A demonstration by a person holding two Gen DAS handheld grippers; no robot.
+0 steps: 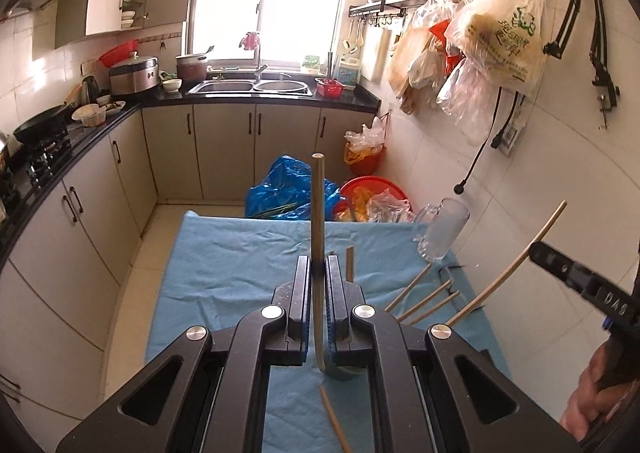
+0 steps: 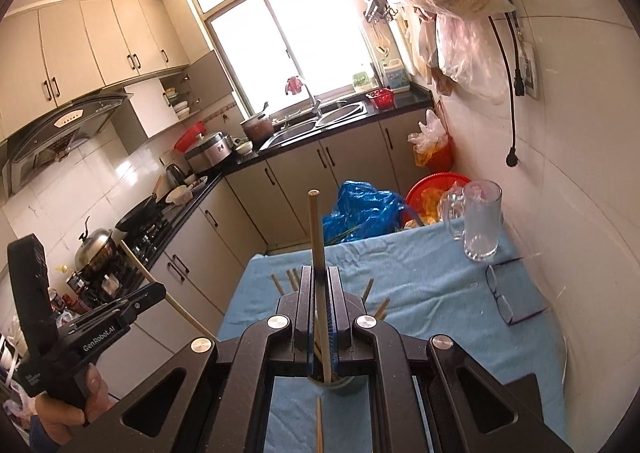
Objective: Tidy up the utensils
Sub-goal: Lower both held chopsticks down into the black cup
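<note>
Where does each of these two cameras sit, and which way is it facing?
Left wrist: on the left gripper, facing the window across the blue-clothed table; its jaws pinch a chopstick; the right gripper shows.
Right wrist: on the right gripper, pinching another chopstick; the left gripper shows.
Shared: glass mug, sink.

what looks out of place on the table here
A pair of glasses lies on the blue cloth near the glass mug, odd among utensils. Loose chopsticks lie scattered, not yet gathered.
</note>
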